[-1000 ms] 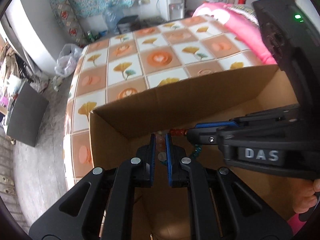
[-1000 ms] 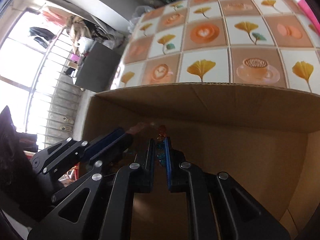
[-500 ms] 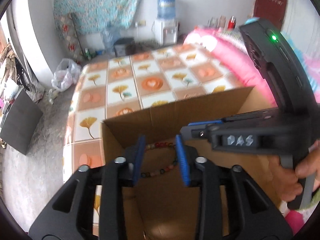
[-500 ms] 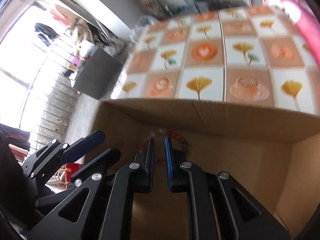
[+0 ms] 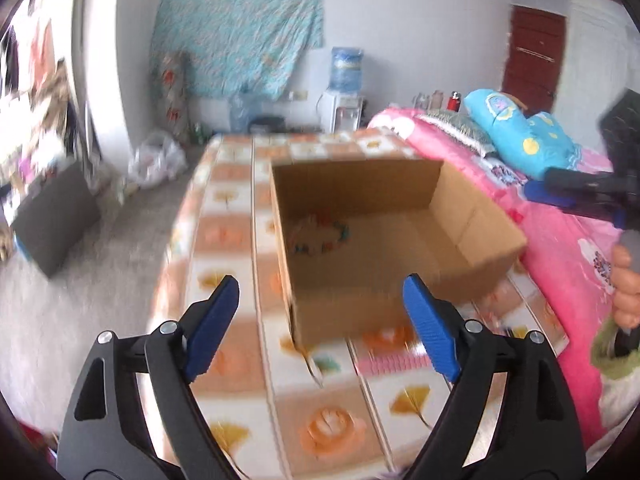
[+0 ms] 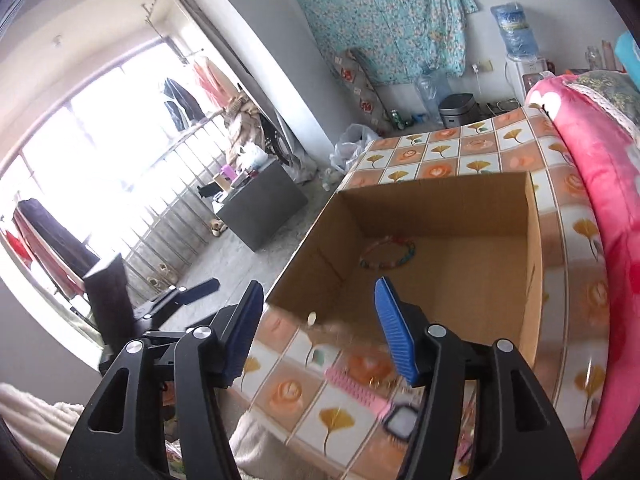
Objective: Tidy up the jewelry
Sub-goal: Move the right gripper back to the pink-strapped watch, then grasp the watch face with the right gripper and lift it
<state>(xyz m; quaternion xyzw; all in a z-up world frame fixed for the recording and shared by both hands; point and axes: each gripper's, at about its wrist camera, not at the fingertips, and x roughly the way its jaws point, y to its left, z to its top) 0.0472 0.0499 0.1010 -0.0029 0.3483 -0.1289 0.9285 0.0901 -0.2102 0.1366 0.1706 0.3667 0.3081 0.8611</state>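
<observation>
Where cardboard box [image 6: 440, 316] gapes, bead bracelet [image 6: 387, 256] inside

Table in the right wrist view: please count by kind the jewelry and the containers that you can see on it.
Cardboard box: 1
Bead string: 1, inside the box
Pink watch: 1, on the table in front of the box
Total: 3

We see a lived-in home bedroom: a bed [image 5: 560, 216] with pink bedding at right, a water dispenser [image 5: 346, 92] against the far wall, and clothes [image 6: 188, 96] hanging by the window at upper left.
</observation>
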